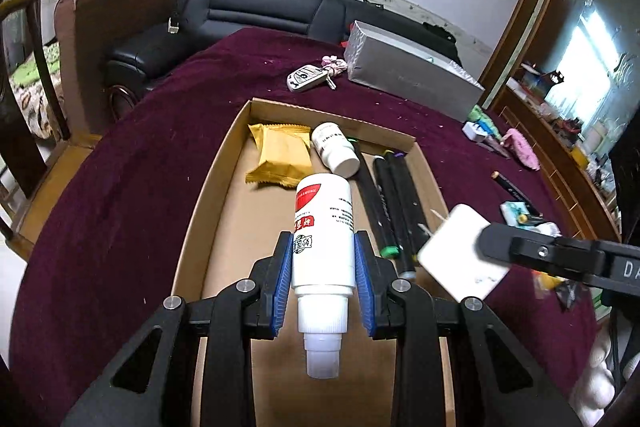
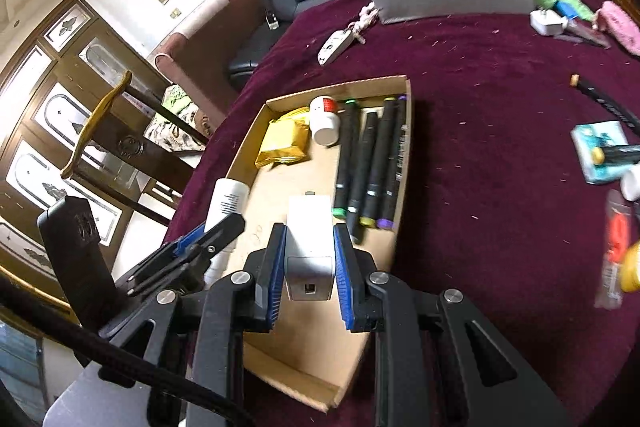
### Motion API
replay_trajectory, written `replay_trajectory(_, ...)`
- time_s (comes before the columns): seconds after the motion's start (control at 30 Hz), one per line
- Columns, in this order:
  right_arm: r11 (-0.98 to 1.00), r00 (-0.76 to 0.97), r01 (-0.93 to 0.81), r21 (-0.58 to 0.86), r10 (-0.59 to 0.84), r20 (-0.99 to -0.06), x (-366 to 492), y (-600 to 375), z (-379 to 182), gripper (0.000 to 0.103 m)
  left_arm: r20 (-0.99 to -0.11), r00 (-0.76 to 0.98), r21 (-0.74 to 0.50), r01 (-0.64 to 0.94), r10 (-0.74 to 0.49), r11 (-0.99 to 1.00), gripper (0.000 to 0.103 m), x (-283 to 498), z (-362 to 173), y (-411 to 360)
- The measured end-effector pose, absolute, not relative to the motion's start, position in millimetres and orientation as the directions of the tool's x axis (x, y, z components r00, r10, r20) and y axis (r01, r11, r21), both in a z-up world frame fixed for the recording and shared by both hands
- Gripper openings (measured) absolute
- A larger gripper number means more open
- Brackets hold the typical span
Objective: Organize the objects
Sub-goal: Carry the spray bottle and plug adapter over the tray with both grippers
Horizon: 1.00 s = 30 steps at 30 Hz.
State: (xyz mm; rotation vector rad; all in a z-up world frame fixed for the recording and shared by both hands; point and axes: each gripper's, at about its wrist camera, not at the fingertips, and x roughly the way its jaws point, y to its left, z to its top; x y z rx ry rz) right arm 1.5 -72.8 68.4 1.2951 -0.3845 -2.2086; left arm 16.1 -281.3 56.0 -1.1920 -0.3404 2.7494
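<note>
The left gripper (image 1: pixel 323 259) has its blue-padded fingers (image 1: pixel 282 279) closed on a white plastic bottle with a red label (image 1: pixel 324 227), cap toward the camera, above the shallow cardboard tray (image 1: pixel 208 187). The right gripper (image 2: pixel 310 259) clamps a white square charger block (image 2: pixel 310 227) over the same tray; only its own view shows the port face. In the tray lie a yellow snack packet (image 1: pixel 280 155), a small white pill bottle (image 1: pixel 334 147) and black marker pens (image 2: pixel 368 163). Farther on the maroon-clothed counter (image 1: pixel 120 167) sit a white car key (image 1: pixel 306 77) and a long silver box (image 1: pixel 408 71). Only the right view shows a teal packet (image 2: pixel 600 151).
</note>
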Motion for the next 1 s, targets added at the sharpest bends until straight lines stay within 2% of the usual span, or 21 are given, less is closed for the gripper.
replay_trajectory(0.33,-0.812,-0.338,0.264,0.52,-0.583,-0.739,-42,-107,46,0.021,-0.741,-0.651,-0.211,-0.004,0.163,-0.977,0.025,-15,46,-288)
replay_trajectory(1.0,-0.829,-0.313,0.254,0.499,-0.559,-0.768,-61,-127,29,0.021,-0.785,-0.592,-0.238,0.018,0.182,-0.971,0.025,-28,33,-295)
